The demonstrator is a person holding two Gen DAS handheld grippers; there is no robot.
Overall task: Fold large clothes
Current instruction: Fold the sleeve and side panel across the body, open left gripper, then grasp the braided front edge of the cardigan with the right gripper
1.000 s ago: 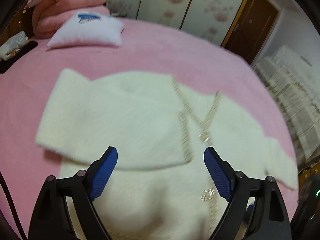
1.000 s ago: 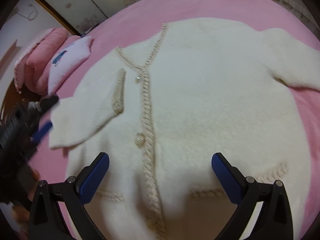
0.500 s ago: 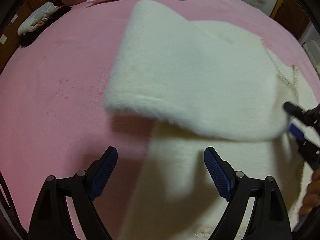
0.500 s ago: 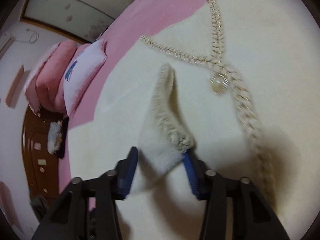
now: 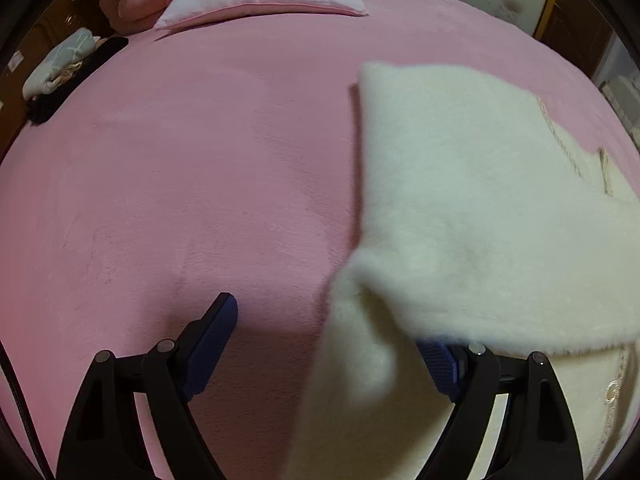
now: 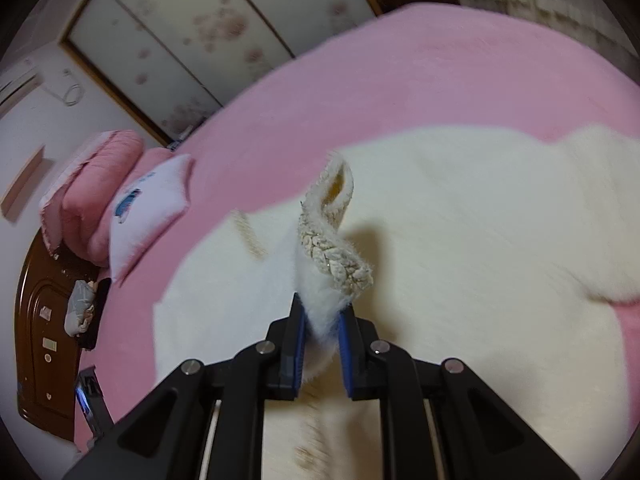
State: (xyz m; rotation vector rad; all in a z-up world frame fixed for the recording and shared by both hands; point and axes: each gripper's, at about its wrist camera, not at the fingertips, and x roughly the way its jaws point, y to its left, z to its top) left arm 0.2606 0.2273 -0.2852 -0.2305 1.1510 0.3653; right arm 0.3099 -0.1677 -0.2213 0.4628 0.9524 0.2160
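While the right hand-held gripper [image 6: 320,322] is clamped on the braid-trimmed cuff [image 6: 334,240] of the cream cardigan [image 6: 460,240], its jaws having just been closing with the fluffy sleeve end pinched between the blue pads, the hold looks shallow: only a narrow tuft of fleece sits in the bite, and the cuff curls free above it toward 12 o'clock. If the sleeve is drawn across the body with any speed, that tuft could slide out and the sleeve would drop short of its fold line. The cardigan itself lies spread on the pink bed [image 5: 180,180], its body filling the right wrist view from about 3 to 6 o'clock, with the white pillow [image 6: 152,200] well apart at 9 o'clock. In the left wrist view the left hand-held gripper [image 5: 332,344] stands with its jaws wide apart, holding nothing; a lifted fold of the garment hangs across its right pad at about 4 o'clock, and the side edge of the cardigan runs between the fingers. Whether the fabric rests on that pad or merely passes in front of it I cannot tell, as that part is blurred. The risk there is twofold, in my judgement: closing now could catch two layers at once, or the bedcover with them, and drag a crease into the fold; and pulling with the right hand before the left has anchored the side could shift the whole garment on the smooth bedcover.
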